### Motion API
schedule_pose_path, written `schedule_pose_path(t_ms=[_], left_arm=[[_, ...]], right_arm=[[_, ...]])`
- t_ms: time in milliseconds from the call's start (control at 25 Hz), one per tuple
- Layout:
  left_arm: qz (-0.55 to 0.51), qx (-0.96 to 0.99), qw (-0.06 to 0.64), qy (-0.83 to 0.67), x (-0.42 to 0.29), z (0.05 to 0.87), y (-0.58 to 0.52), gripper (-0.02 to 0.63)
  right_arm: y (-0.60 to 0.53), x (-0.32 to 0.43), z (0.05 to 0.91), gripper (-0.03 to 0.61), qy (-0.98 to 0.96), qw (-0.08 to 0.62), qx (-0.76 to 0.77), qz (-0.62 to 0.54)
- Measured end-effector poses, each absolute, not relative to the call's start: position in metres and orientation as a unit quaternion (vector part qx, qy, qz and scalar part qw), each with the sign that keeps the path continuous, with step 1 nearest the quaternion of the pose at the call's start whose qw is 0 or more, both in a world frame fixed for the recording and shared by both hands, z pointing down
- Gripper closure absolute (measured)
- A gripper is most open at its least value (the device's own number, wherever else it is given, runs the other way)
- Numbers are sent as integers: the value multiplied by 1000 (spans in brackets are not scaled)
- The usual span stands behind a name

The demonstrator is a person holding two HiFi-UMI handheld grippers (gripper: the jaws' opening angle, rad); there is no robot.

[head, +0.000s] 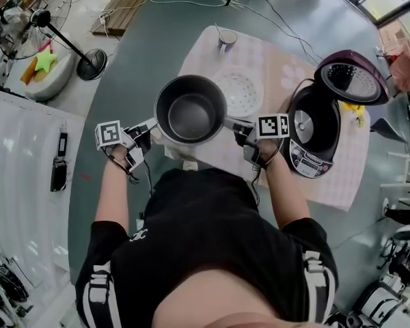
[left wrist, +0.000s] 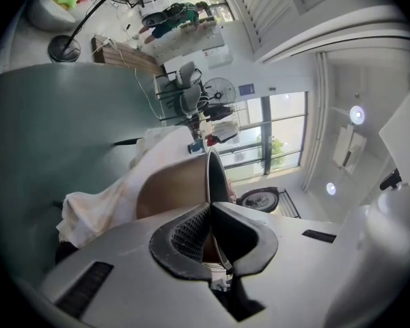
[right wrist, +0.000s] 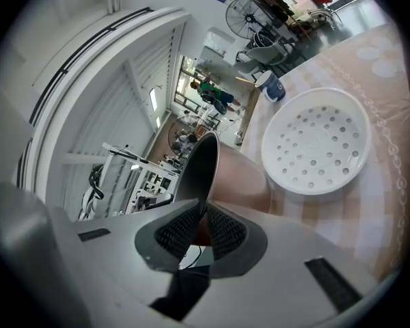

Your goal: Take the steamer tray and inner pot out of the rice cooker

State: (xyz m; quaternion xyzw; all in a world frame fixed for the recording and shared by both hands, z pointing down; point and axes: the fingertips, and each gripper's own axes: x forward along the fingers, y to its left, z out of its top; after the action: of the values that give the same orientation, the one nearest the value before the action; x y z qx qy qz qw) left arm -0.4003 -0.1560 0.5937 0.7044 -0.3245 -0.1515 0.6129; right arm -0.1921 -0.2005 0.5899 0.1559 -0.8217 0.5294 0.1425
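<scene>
— Two pinches on the pot [head: 190,111]: left gripper [head: 152,124] and right gripper [head: 232,123] each squeeze its rim, on opposite sides. It hangs left of the cooker [head: 314,139], clear of it; the tray [head: 240,91] lies left of the cooker too.
— Worry?
— A thin rim may slip if I let one side dip, and the pot falls. My forearms [head: 113,191] reach forward, grippers pointing inward, slightly down.

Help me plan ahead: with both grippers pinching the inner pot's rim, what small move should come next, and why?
Probably lower the inner pot onto the tablecloth, keeping clear of its near edge. The left gripper and right gripper pinch its rim, it is out of the rice cooker, and the steamer tray already lies on the cloth.
</scene>
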Motion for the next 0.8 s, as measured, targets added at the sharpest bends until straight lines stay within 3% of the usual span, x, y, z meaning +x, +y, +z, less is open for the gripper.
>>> schedule_pose_path(t_ms=[800], left_arm=[[-106,702,604,-362,-399,631,-161,601]], right_arm=[[-210,-188,632,543,-799,182,240,521]])
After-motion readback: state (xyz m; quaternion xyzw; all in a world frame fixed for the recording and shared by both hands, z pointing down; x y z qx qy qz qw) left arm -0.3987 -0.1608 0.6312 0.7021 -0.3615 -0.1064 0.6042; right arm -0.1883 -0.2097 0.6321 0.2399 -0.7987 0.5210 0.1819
